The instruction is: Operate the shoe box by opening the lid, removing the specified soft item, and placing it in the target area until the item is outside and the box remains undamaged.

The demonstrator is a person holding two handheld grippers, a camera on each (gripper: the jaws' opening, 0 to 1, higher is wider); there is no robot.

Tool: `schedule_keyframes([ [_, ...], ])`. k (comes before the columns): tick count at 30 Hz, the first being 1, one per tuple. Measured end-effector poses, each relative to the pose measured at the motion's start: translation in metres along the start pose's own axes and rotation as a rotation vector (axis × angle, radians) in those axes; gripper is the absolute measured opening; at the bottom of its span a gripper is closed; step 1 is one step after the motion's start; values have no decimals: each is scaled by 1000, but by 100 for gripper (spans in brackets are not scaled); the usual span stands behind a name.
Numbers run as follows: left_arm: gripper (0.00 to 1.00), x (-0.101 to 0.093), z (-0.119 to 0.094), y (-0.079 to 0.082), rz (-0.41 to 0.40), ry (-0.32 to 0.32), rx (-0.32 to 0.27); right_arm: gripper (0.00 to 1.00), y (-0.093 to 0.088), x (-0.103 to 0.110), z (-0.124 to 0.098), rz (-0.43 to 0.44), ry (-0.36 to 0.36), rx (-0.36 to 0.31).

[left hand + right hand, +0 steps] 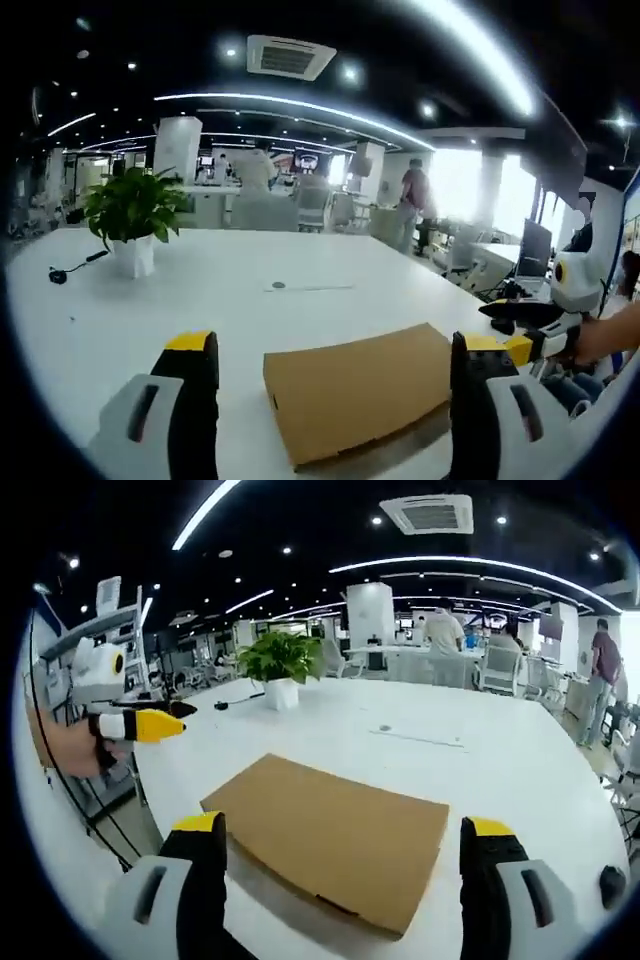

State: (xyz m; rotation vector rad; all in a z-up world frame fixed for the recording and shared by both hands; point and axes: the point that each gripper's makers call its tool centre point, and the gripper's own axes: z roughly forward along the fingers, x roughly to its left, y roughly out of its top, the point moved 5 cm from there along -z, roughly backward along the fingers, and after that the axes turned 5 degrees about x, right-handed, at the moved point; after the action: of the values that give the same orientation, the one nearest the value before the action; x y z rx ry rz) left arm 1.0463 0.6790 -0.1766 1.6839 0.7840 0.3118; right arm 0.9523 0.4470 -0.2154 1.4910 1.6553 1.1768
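Observation:
A flat brown cardboard shoe box (360, 395) lies shut on the white table (200, 290), close in front of me. My left gripper (332, 350) is open, its yellow-tipped jaws spread wide on either side of the box and above it. In the right gripper view the same box (335, 835) lies at an angle, lid closed. My right gripper (342, 828) also stands open, with its jaws astride the box. The right gripper (510, 328) comes in from the right of the left gripper view, held in a hand (605, 335). The left gripper (172, 717) hangs at the table's left edge.
A potted green plant (135, 210) stands at the back left of the table, beside a black cable (70, 268). A small round disc (278, 286) lies mid-table. People, chairs and desks fill the office behind. The plant (280, 660) is also far across the table.

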Motion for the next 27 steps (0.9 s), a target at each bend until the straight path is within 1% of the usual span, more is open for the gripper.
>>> schedule_keyframes([
  [1,99,-3,-3,10,-13,-11,-39,100,11,-1,-4,-16,-9,-41],
  [2,99,-5,-4,14,3,-19,-49,100,11,-1,-5,-17,-12,-34],
  [3,99,-6,-7,19,32,-3,-47,100,17,-3,-9,-20,-21,-32],
  [4,100,-6,-8,23,46,2,-51,100,22,-5,-11,-11,-15,-55],
  [5,100,-2,-8,23,33,-4,-48,100,32,-3,-13,15,9,-112],
  [6,100,-5,-9,24,18,-26,-26,100,46,-6,-19,-19,-17,-188],
  [7,100,-9,-12,29,9,-44,-10,100,52,-7,-22,-40,-25,-217],
  [8,100,-11,-16,34,13,-34,9,100,54,-4,-26,-4,5,-196],
  [9,100,-14,-17,37,18,-34,16,100,57,-6,-27,24,1,-193],
  [10,100,-17,-20,40,24,-45,18,100,60,-8,-29,54,-3,-198],
  [11,100,-18,-24,46,28,-50,13,100,64,-6,-32,105,32,-212],
  [12,100,-18,-27,51,24,-54,10,99,67,-7,-34,145,30,-221],
  [13,99,-20,-29,53,25,-68,4,98,68,-10,-36,163,13,-232],
  [14,99,-19,-30,54,28,-82,15,97,69,-6,-39,179,51,-242],
  [15,99,-19,-30,54,24,-88,27,94,65,-4,-41,193,84,-212],
  [16,99,-15,-34,52,30,-96,53,89,58,-8,-42,202,97,-156],
  [17,99,-10,-37,50,34,-106,74,88,56,-8,-42,203,110,-138],
  [18,99,-5,-41,48,35,-114,88,90,53,-7,-42,195,127,-103],
  [19,99,7,-45,45,41,-90,108,96,48,-12,-43,182,102,-54],
  [20,99,11,-48,44,38,-99,122,100,49,-12,-43,165,107,-67],
  [21,99,20,-52,41,31,-99,142,100,44,-18,-45,165,69,-26],
  [22,99,25,-53,41,50,-80,135,100,43,-24,-46,167,31,-18],
  [23,99,30,-56,39,56,-131,142,100,42,-26,-48,181,30,-21],
  [24,99,32,-56,39,49,-124,154,100,44,-29,-49,187,22,-38],
  [25,98,23,-52,40,51,-132,135,100,48,-30,-51,206,28,-67],
  [26,94,20,-52,40,44,-165,134,99,46,-42,-56,213,36,-72],
  [27,86,23,-53,39,73,-146,132,97,49,-47,-59,209,20,-88],
])
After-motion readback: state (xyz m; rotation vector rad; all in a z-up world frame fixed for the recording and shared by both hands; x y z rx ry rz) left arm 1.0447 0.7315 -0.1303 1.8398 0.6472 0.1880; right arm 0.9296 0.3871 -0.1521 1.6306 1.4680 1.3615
